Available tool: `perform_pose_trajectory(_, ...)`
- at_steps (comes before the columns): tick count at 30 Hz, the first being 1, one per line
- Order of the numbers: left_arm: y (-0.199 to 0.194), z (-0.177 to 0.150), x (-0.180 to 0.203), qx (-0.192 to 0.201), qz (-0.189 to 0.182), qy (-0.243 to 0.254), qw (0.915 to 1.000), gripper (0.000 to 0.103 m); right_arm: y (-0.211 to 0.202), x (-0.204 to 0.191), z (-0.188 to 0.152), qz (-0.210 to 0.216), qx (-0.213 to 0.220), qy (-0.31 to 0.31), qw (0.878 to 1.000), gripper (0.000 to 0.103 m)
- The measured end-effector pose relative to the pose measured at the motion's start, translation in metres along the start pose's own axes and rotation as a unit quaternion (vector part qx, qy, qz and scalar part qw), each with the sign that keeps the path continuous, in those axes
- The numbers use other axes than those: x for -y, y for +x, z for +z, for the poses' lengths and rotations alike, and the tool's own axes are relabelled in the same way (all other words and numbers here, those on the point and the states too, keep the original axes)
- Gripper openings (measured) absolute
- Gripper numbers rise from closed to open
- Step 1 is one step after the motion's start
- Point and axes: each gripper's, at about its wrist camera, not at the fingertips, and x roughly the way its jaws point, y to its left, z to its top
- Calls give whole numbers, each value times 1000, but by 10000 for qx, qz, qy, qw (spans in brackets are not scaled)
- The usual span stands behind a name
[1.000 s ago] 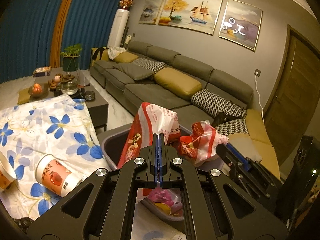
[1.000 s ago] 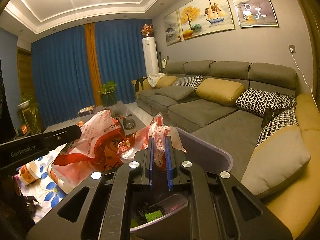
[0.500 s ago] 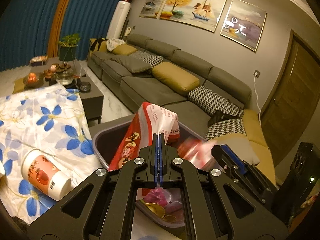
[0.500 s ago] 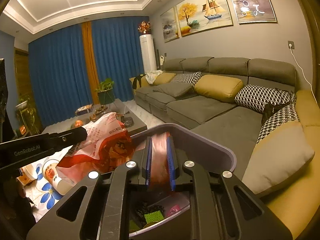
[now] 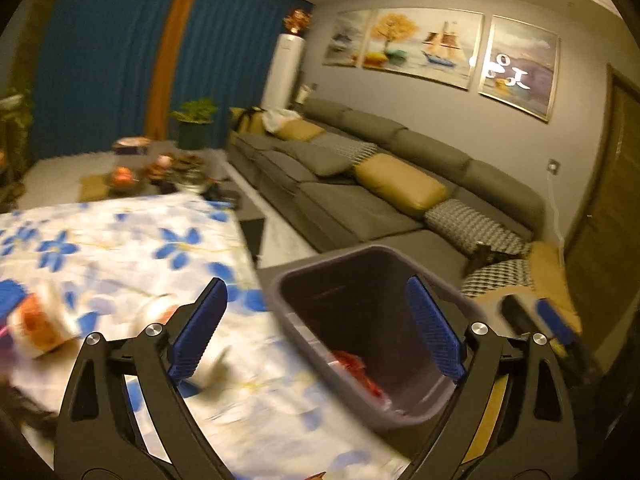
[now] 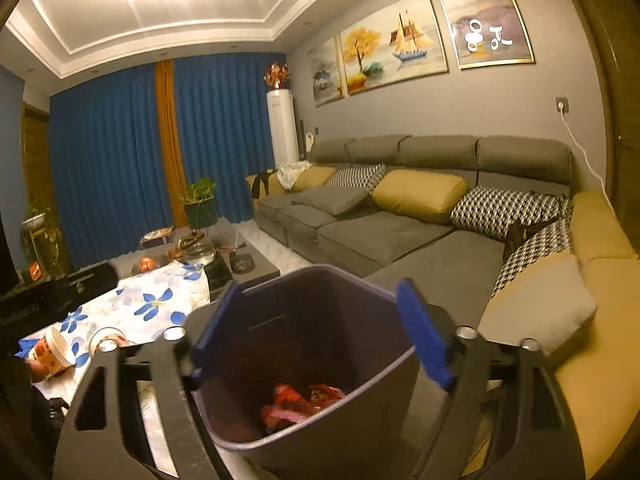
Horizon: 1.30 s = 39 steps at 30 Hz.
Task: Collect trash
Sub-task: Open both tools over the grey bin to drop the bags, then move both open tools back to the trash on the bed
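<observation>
A grey trash bin stands beside the flower-cloth table; it also shows in the right wrist view. A red and white plastic bag lies inside it, also seen in the left wrist view. My left gripper is open and empty above the bin's near rim. My right gripper is open and empty over the bin mouth. Two paper cups lie on the table; they show in the right wrist view too.
A long grey sofa with yellow and patterned cushions runs behind the bin. A low coffee table with fruit and a bowl stands beyond the cloth. The right gripper's tip shows right of the bin.
Both grippers have opened and let go of the red and white bag, which has dropped into the bin. The left gripper has swung left toward the table.
</observation>
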Motion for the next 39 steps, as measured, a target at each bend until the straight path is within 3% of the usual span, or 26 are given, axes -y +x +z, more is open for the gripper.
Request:
perform_pose_trajectory(2, -18, -4, -10, 91, 263, -20, 9996, 92, -11, -2, -1, 6, 68, -54, 10000, 87)
perform_pose_trajectory(12, -110, -33, -55, 522, 1169, -95, 9917, 93, -56, -28, -20, 408, 36, -267, 9988, 88)
perform_pose_trajectory(18, -165, -59, -95, 816, 1813, -37, 9800, 93, -80, -62, -33, 943, -92, -386, 9948, 88)
perform_pose_trajectory(23, -198, -79, -134, 822, 2332, -112, 9689, 93, -95, -110, -54, 1413, -303, -613, 9876, 88)
perform_pose_trajectory(33, -234, -105, -194, 686, 2667, -408, 9605, 93, -104, -187, -83, 1962, -607, -936, 9742, 88)
perform_pose_trajectory(39, -252, -108, -215, 809, 2894, -579, 9520, 93, -92, -226, -108, 2191, -1053, -1163, 9630, 88)
